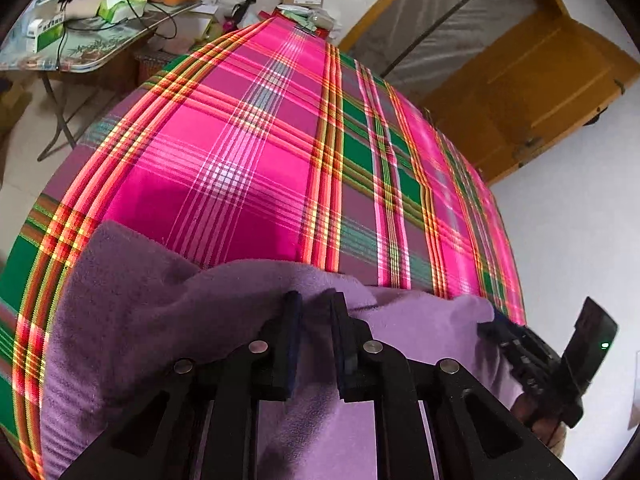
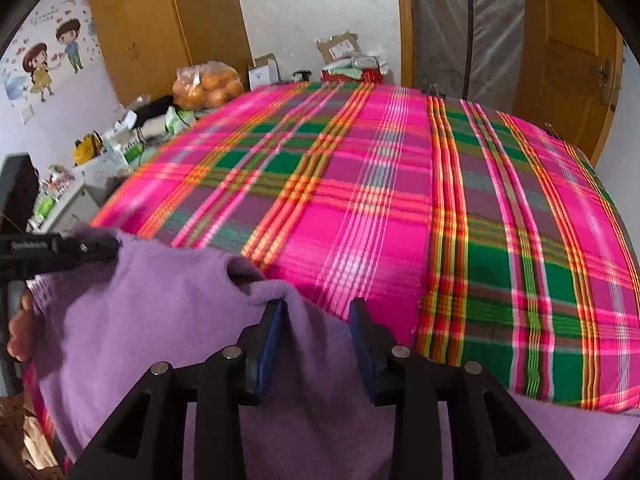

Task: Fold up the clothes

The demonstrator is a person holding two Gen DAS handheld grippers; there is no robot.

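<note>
Two grippers meet the same purple fleece garment [image 1: 132,312]. The left gripper [image 1: 314,300] has its jaws nearly together with a fold of the fleece running between them, pinched tight. The right gripper [image 2: 318,308] shows a wider gap; fleece lies between its blue pads [image 2: 272,340], touching the left pad, but whether the right pad presses on it I cannot tell.

Just ahead of both sets of jaws the garment's bunched edge rests on a pink and green plaid cloth [image 2: 400,200] that covers the whole surface beyond; nothing lies on the plaid in front of the jaws.

Further out, a bag of oranges [image 2: 208,86] sits at the far left, with cardboard boxes [image 2: 340,50] at the far end (beside a wooden door [image 2: 568,60]).

Only the right wrist view shows the cartoon wall stickers [image 2: 44,64] and fingers [image 2: 20,328] of the person's left hand at the left edge. Only the left wrist view shows the folding side table [image 1: 80,46].
</note>
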